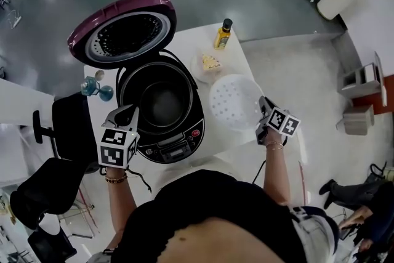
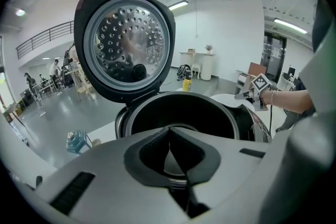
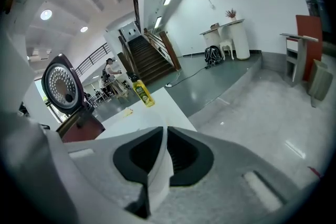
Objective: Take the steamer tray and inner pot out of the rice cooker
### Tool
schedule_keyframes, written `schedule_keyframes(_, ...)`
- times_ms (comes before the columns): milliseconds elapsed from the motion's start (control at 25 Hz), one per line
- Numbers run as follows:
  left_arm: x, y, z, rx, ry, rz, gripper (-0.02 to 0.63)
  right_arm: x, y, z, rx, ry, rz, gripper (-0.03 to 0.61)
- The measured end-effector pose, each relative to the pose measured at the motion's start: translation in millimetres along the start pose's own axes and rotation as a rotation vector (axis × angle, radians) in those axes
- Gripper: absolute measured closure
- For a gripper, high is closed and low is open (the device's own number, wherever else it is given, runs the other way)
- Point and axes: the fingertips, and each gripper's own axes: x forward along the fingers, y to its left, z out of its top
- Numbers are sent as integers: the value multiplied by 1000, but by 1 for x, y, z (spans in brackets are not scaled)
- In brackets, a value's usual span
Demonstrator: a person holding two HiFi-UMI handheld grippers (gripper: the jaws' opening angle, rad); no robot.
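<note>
The black rice cooker [image 1: 175,146] stands on the white table [image 1: 184,37] with its purple lid [image 1: 123,31] swung up. Inside it sits the dark inner pot [image 1: 161,101], also seen in the left gripper view [image 2: 184,107]. My left gripper [image 1: 127,111] is at the pot's front-left rim, its jaws [image 2: 169,131] shut on that rim. The white perforated steamer tray [image 1: 235,101] is out of the cooker, low over the table to its right. My right gripper [image 1: 263,109] is shut on the tray's right edge, whose white edge [image 3: 160,176] runs between the pads.
A yellow bottle [image 1: 223,34] and a small dish [image 1: 210,63] stand at the table's far side, behind the tray. Blue objects [image 1: 95,88] sit left of the cooker. A black chair [image 1: 71,126] is at the table's left. Grey floor lies beyond the table's right edge.
</note>
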Motion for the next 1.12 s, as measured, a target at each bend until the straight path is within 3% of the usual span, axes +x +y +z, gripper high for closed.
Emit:
schedule_keyframes(160, 1, -1, -1, -4, 8, 6, 607, 11, -5, -19, -34, 23, 2, 549)
schedule_keyframes(400, -1, 3, -5, -8, 13, 24, 607, 23, -1, -37, -174, 46, 23, 548)
schedule_keyframes(880, -8, 11, -13, -24, 16, 48, 607, 35, -15, -50, -193, 89, -5, 546)
schedule_keyframes(1120, -10, 18, -17, -42, 1, 66, 607, 43, -17, -53, -312, 155, -43, 545)
